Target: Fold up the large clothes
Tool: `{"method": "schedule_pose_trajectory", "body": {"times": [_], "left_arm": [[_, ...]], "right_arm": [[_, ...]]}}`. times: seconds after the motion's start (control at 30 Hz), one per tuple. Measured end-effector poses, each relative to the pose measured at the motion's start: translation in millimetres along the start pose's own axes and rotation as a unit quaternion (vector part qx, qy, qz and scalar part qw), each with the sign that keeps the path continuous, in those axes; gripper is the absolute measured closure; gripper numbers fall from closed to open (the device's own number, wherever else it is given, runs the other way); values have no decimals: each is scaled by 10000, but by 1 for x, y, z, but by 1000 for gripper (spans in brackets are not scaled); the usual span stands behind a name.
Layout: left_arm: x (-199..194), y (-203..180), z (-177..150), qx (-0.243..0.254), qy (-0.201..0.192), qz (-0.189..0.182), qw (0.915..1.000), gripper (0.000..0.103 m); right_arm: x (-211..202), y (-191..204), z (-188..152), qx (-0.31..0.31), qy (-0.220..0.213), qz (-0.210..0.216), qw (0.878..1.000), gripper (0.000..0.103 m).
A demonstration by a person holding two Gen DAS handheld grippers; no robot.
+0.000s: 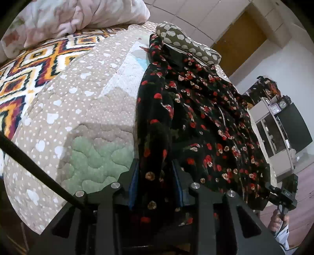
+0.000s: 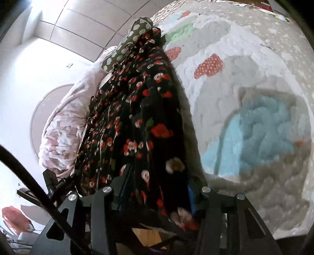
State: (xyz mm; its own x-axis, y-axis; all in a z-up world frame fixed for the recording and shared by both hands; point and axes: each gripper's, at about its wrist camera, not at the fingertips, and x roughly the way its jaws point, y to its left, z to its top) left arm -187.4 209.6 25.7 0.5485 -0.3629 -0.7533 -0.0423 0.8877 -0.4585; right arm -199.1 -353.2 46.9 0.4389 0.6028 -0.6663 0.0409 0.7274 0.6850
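1. The bed (image 1: 82, 102) fills most of both views, covered by a quilted beige spread with white dots and green, blue and red patches
2. A patterned blanket (image 1: 29, 64) in orange, white and dark zigzags lies on the far part of the bed in the left wrist view, with a pale pink floral duvet (image 1: 78, 15) bunched beyond it
3. The black floral garment (image 1: 196, 117), printed with red and cream flowers, lies stretched in a long strip on the bed; its near edge runs up into both grippers and its far end reaches an olive pillow with pale spots (image 1: 186, 43)
4. The left gripper (image 1: 156, 184) is pinching a gathered fold of the garment between its blue-lined fingers, the cloth hanging through the gap
5. The right gripper (image 2: 157, 188) likewise has the garment's edge bunched between its fingers, pinched there; seen from the left wrist, it is at the garment's other corner, with a hand (image 1: 278, 221) on its handle
6. A dark cable (image 1: 39, 170) crosses the lower left of the left wrist view
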Motion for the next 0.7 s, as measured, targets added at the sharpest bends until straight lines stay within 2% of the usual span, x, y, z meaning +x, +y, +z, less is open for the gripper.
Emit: {"method": "schedule_pose_trajectory", "body": {"times": [0.23, 0.33, 0.37, 0.43, 0.7], "left_arm": [[-7, 0, -11, 9, -97, -10, 10000, 73], [-8, 0, -12, 19, -117, 30, 9999, 73], [-9, 1, -13, 21, -127, 92, 9999, 80], [-11, 1, -13, 56, -124, 227, 9996, 85], [-15, 3, -15, -67, -119, 152, 9998, 85]], "right_arm": [[1, 3, -14, -94, 67, -166, 9998, 57], [2, 2, -17, -84, 82, -215, 9997, 62], [2, 1, -17, -77, 81, -238, 9997, 65], [2, -1, -16, -39, 86, -265, 9996, 70], [2, -2, -16, -71, 113, -313, 9994, 73]]}}
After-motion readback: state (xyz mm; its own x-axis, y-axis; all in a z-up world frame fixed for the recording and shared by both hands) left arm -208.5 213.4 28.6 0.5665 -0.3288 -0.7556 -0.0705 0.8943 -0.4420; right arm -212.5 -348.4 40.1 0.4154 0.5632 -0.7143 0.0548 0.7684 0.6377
